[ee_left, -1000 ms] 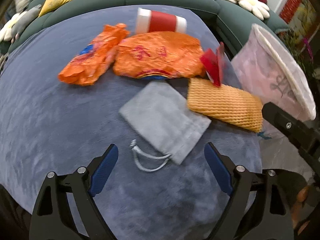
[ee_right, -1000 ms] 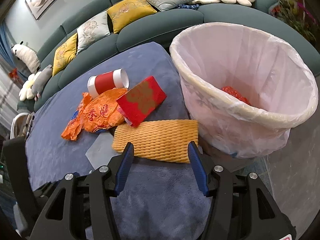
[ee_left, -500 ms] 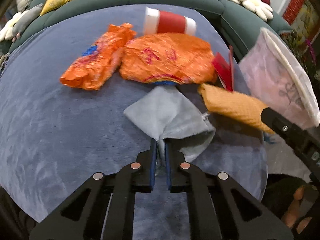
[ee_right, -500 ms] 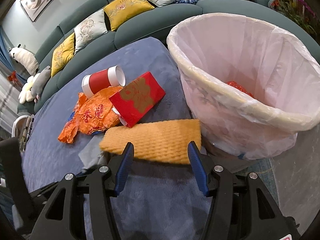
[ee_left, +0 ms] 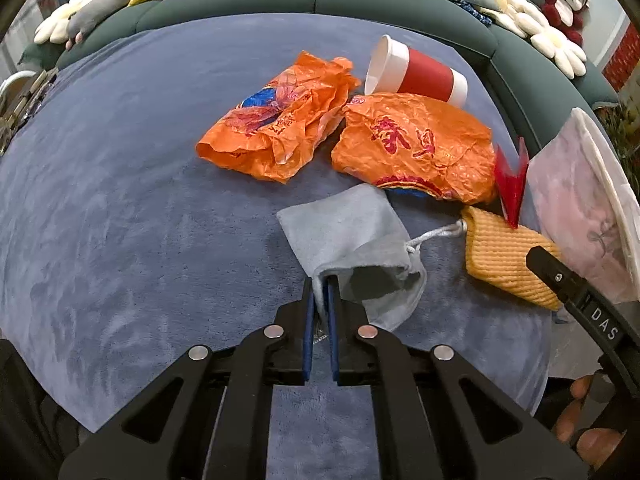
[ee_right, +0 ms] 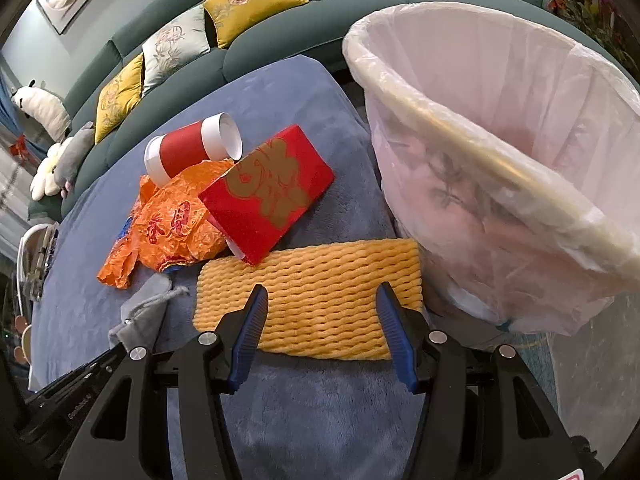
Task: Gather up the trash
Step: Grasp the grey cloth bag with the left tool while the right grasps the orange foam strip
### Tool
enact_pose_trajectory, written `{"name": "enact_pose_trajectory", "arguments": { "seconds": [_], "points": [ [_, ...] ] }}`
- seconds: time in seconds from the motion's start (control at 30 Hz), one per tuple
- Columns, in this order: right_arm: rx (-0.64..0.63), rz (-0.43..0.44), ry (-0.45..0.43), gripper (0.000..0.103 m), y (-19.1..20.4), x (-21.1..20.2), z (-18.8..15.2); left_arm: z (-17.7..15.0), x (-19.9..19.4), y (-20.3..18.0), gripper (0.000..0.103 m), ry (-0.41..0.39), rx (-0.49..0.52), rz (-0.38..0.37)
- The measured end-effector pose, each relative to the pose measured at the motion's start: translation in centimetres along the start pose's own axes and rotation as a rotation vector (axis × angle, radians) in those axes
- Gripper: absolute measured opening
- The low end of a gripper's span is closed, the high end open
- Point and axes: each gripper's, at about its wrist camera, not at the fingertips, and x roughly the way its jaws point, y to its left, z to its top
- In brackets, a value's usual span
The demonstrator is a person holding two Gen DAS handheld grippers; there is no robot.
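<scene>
On a bench covered in blue plush cloth (ee_left: pixel 120 216), the left gripper (ee_left: pixel 320 280) has its fingers clenched on the near edge of a grey drawstring pouch (ee_left: pixel 344 232), which lies among the trash — two crumpled orange wrappers (ee_left: pixel 280 124), a red-and-white paper cup (ee_left: pixel 416 72) on its side, and a red envelope (ee_right: pixel 268 196). The right gripper (ee_right: pixel 320 312) hangs with fingers released over a yellow foam net sleeve (ee_right: pixel 316 276), just beside the bin lined with a pink bag (ee_right: pixel 500 152).
</scene>
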Motion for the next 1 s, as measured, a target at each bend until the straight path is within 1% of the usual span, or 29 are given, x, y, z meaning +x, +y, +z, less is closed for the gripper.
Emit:
{"name": "enact_pose_trajectory", "arguments": {
  "seconds": [0.07,0.2,0.23,0.27,0.33,0.43,0.5,0.6,0.67,0.73,0.8,0.87,0.97,1.0],
  "points": [
    [-0.008,-0.005,-0.002,0.056,0.2,0.2,0.0,-0.2,-0.2,0.6,0.006,0.004,0.000,-0.005],
    [-0.039,-0.024,-0.007,0.057,1.0,0.8,-0.1,-0.1,0.4,-0.2,0.006,0.014,0.010,-0.012],
    [-0.049,-0.032,-0.008,0.058,1.1,1.0,0.0,-0.1,0.6,-0.1,0.006,0.014,0.009,-0.013],
    [-0.066,-0.040,-0.008,0.062,1.5,1.1,-0.1,0.0,0.6,-0.2,0.006,0.013,0.008,-0.013],
    [-0.088,-0.042,-0.010,0.063,2.0,1.1,-0.2,0.0,0.5,-0.2,0.006,0.009,0.009,-0.013],
    [-0.090,0.000,-0.023,0.063,2.4,0.2,-0.4,0.2,0.4,0.1,0.006,0.004,0.004,-0.015],
    [-0.087,-0.003,-0.026,0.063,2.5,-0.2,-0.6,0.2,0.3,0.3,0.006,0.004,-0.004,-0.016],
    [-0.043,-0.006,-0.038,0.063,1.9,-1.1,-0.9,0.2,0.2,0.4,0.006,0.002,-0.005,-0.017],
    [-0.001,-0.043,-0.045,0.063,0.9,-1.3,-0.9,0.2,0.0,0.3,0.006,0.000,-0.002,-0.020],
    [0.048,-0.061,-0.036,0.063,-0.3,-1.1,-1.1,0.1,-0.1,0.2,0.006,0.002,0.001,-0.026],
    [0.123,-0.052,-0.013,0.063,-1.9,-0.6,-1.0,0.0,-0.2,0.1,0.006,0.001,0.003,-0.028],
    [0.157,-0.027,-0.008,0.063,-2.6,-0.3,-0.9,-0.1,-0.3,0.0,0.006,0.000,0.008,-0.033],
    [0.143,-0.006,-0.004,0.063,-2.4,0.0,-0.7,-0.2,-0.4,-0.2,0.006,0.002,0.011,-0.037],
    [0.133,0.003,0.001,0.059,-2.2,0.1,-0.7,-0.2,-0.4,-0.3,0.006,0.003,0.012,-0.039]
  ]
}}
